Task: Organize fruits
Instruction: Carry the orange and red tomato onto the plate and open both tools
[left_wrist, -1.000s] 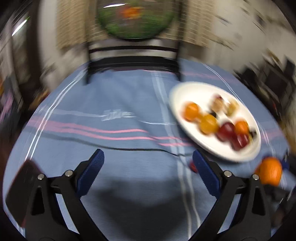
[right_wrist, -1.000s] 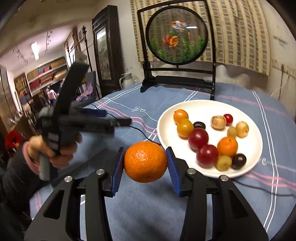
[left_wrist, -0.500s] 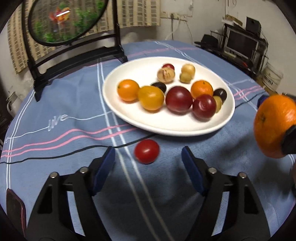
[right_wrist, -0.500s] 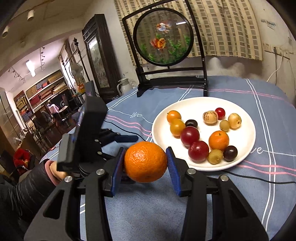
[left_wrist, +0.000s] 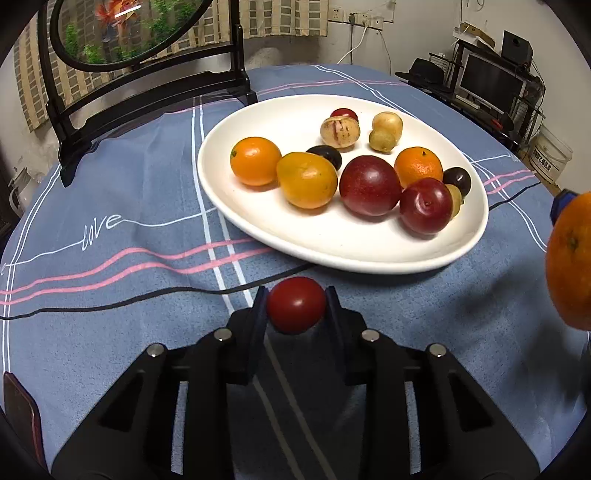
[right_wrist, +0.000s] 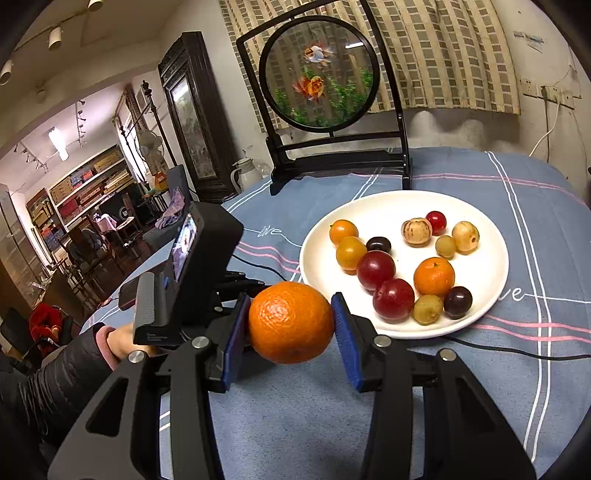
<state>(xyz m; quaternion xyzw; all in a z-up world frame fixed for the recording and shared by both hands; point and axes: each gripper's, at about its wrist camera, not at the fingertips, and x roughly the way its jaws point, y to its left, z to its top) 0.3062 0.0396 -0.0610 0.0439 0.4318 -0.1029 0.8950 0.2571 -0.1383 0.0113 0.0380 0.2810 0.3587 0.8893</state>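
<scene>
My left gripper (left_wrist: 295, 304) is shut on a small red tomato (left_wrist: 296, 305), low over the blue tablecloth just in front of the white plate (left_wrist: 332, 251). The plate holds several fruits: oranges, red plums, dark grapes, pale round fruits. My right gripper (right_wrist: 290, 323) is shut on a large orange (right_wrist: 291, 322), held above the cloth left of the plate (right_wrist: 491, 295). The orange also shows at the right edge of the left wrist view (left_wrist: 570, 258). The left gripper's body (right_wrist: 184, 273) shows in the right wrist view, behind the orange.
A round fish-painting screen on a black stand (right_wrist: 319, 77) stands at the table's far side behind the plate. A black cable (left_wrist: 110, 302) runs across the cloth under the plate's near edge. A dark phone (left_wrist: 20, 413) lies at the near left edge.
My left gripper has moved forward and closed on the red tomato, which lay free between its open jaws half a second ago. The right gripper still holds the orange.
</scene>
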